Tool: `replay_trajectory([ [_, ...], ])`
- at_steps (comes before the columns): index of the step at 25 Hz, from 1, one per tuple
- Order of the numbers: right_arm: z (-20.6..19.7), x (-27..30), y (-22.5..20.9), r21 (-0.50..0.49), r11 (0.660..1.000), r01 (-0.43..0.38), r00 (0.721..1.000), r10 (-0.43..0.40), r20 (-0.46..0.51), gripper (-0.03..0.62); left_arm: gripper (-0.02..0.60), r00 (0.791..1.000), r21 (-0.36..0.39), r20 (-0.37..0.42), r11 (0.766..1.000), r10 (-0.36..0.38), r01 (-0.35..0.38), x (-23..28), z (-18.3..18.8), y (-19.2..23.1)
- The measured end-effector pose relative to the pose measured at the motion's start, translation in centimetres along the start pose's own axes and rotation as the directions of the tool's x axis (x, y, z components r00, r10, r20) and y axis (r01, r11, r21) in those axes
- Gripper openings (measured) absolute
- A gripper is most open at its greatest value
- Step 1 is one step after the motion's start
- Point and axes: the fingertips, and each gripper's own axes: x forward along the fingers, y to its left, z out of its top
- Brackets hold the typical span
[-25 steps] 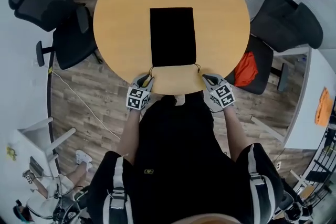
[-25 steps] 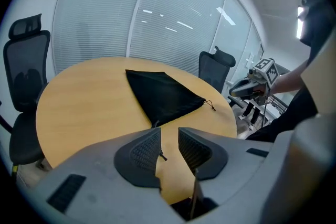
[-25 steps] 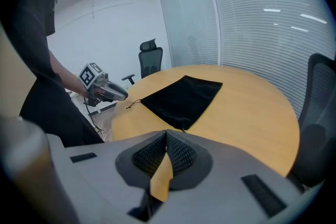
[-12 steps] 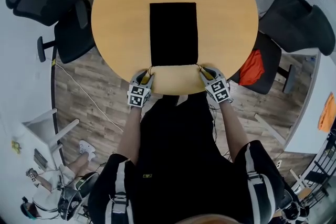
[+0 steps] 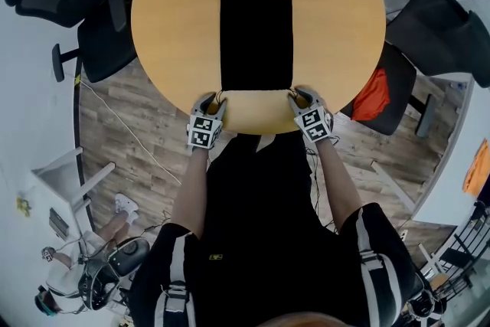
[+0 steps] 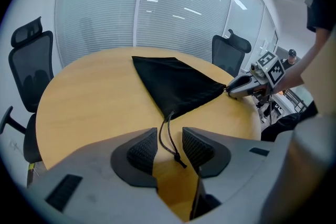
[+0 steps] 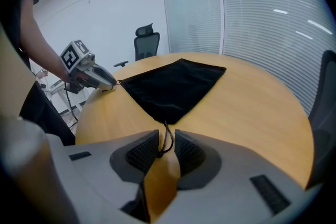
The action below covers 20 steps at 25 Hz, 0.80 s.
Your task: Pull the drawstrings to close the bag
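A flat black drawstring bag (image 5: 256, 42) lies on the round wooden table (image 5: 176, 11), with its cinched mouth towards me. My left gripper (image 5: 215, 99) is at the bag's near left corner and my right gripper (image 5: 296, 94) at its near right corner. In the left gripper view, a thin black knotted drawstring (image 6: 169, 138) lies loose between the opening jaws of the left gripper (image 6: 169, 148), and the pads stand clear of it. In the right gripper view, the other drawstring (image 7: 167, 140) runs between the opening jaws of the right gripper (image 7: 166, 151) and is not pinched.
Black office chairs stand at the table's left (image 5: 80, 15) and right (image 5: 436, 31); the right one has an orange cloth (image 5: 375, 97) on its seat. The table's near edge runs just under both grippers. Glass walls with blinds (image 6: 173, 8) stand beyond the table.
Both grippers have moved forward from the table's near edge to the bag's near corners. The bag lies where it was.
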Motion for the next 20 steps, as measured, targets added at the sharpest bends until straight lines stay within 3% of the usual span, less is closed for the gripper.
replay_trajectory([
  [6,-0.2,0.1,-0.3,-0.027,0.999,0.024,1.000,-0.024,0.003,0.119,0.102,0.999,0.036,0.001,0.999,0.035,-0.035,0.3,-0.2,0.7],
  [9,-0.3,0.2,-0.1,-0.046,0.999,0.025,0.999,-0.026,-0.020,0.062,0.055,0.999,0.026,0.002,0.999,0.034,-0.034,0.3,-0.4,1.5],
  [15,0.0,0.4,0.0,-0.086,0.996,0.025,0.997,-0.030,-0.067,0.060,0.018,0.999,0.064,-0.021,0.997,-0.035,0.037,0.5,-0.4,1.4],
  [20,2.0,-0.8,-0.1,-0.021,0.998,0.058,0.998,-0.059,-0.028,0.059,0.018,0.998,0.040,0.006,0.997,-0.070,0.070,-0.6,0.0,0.9],
])
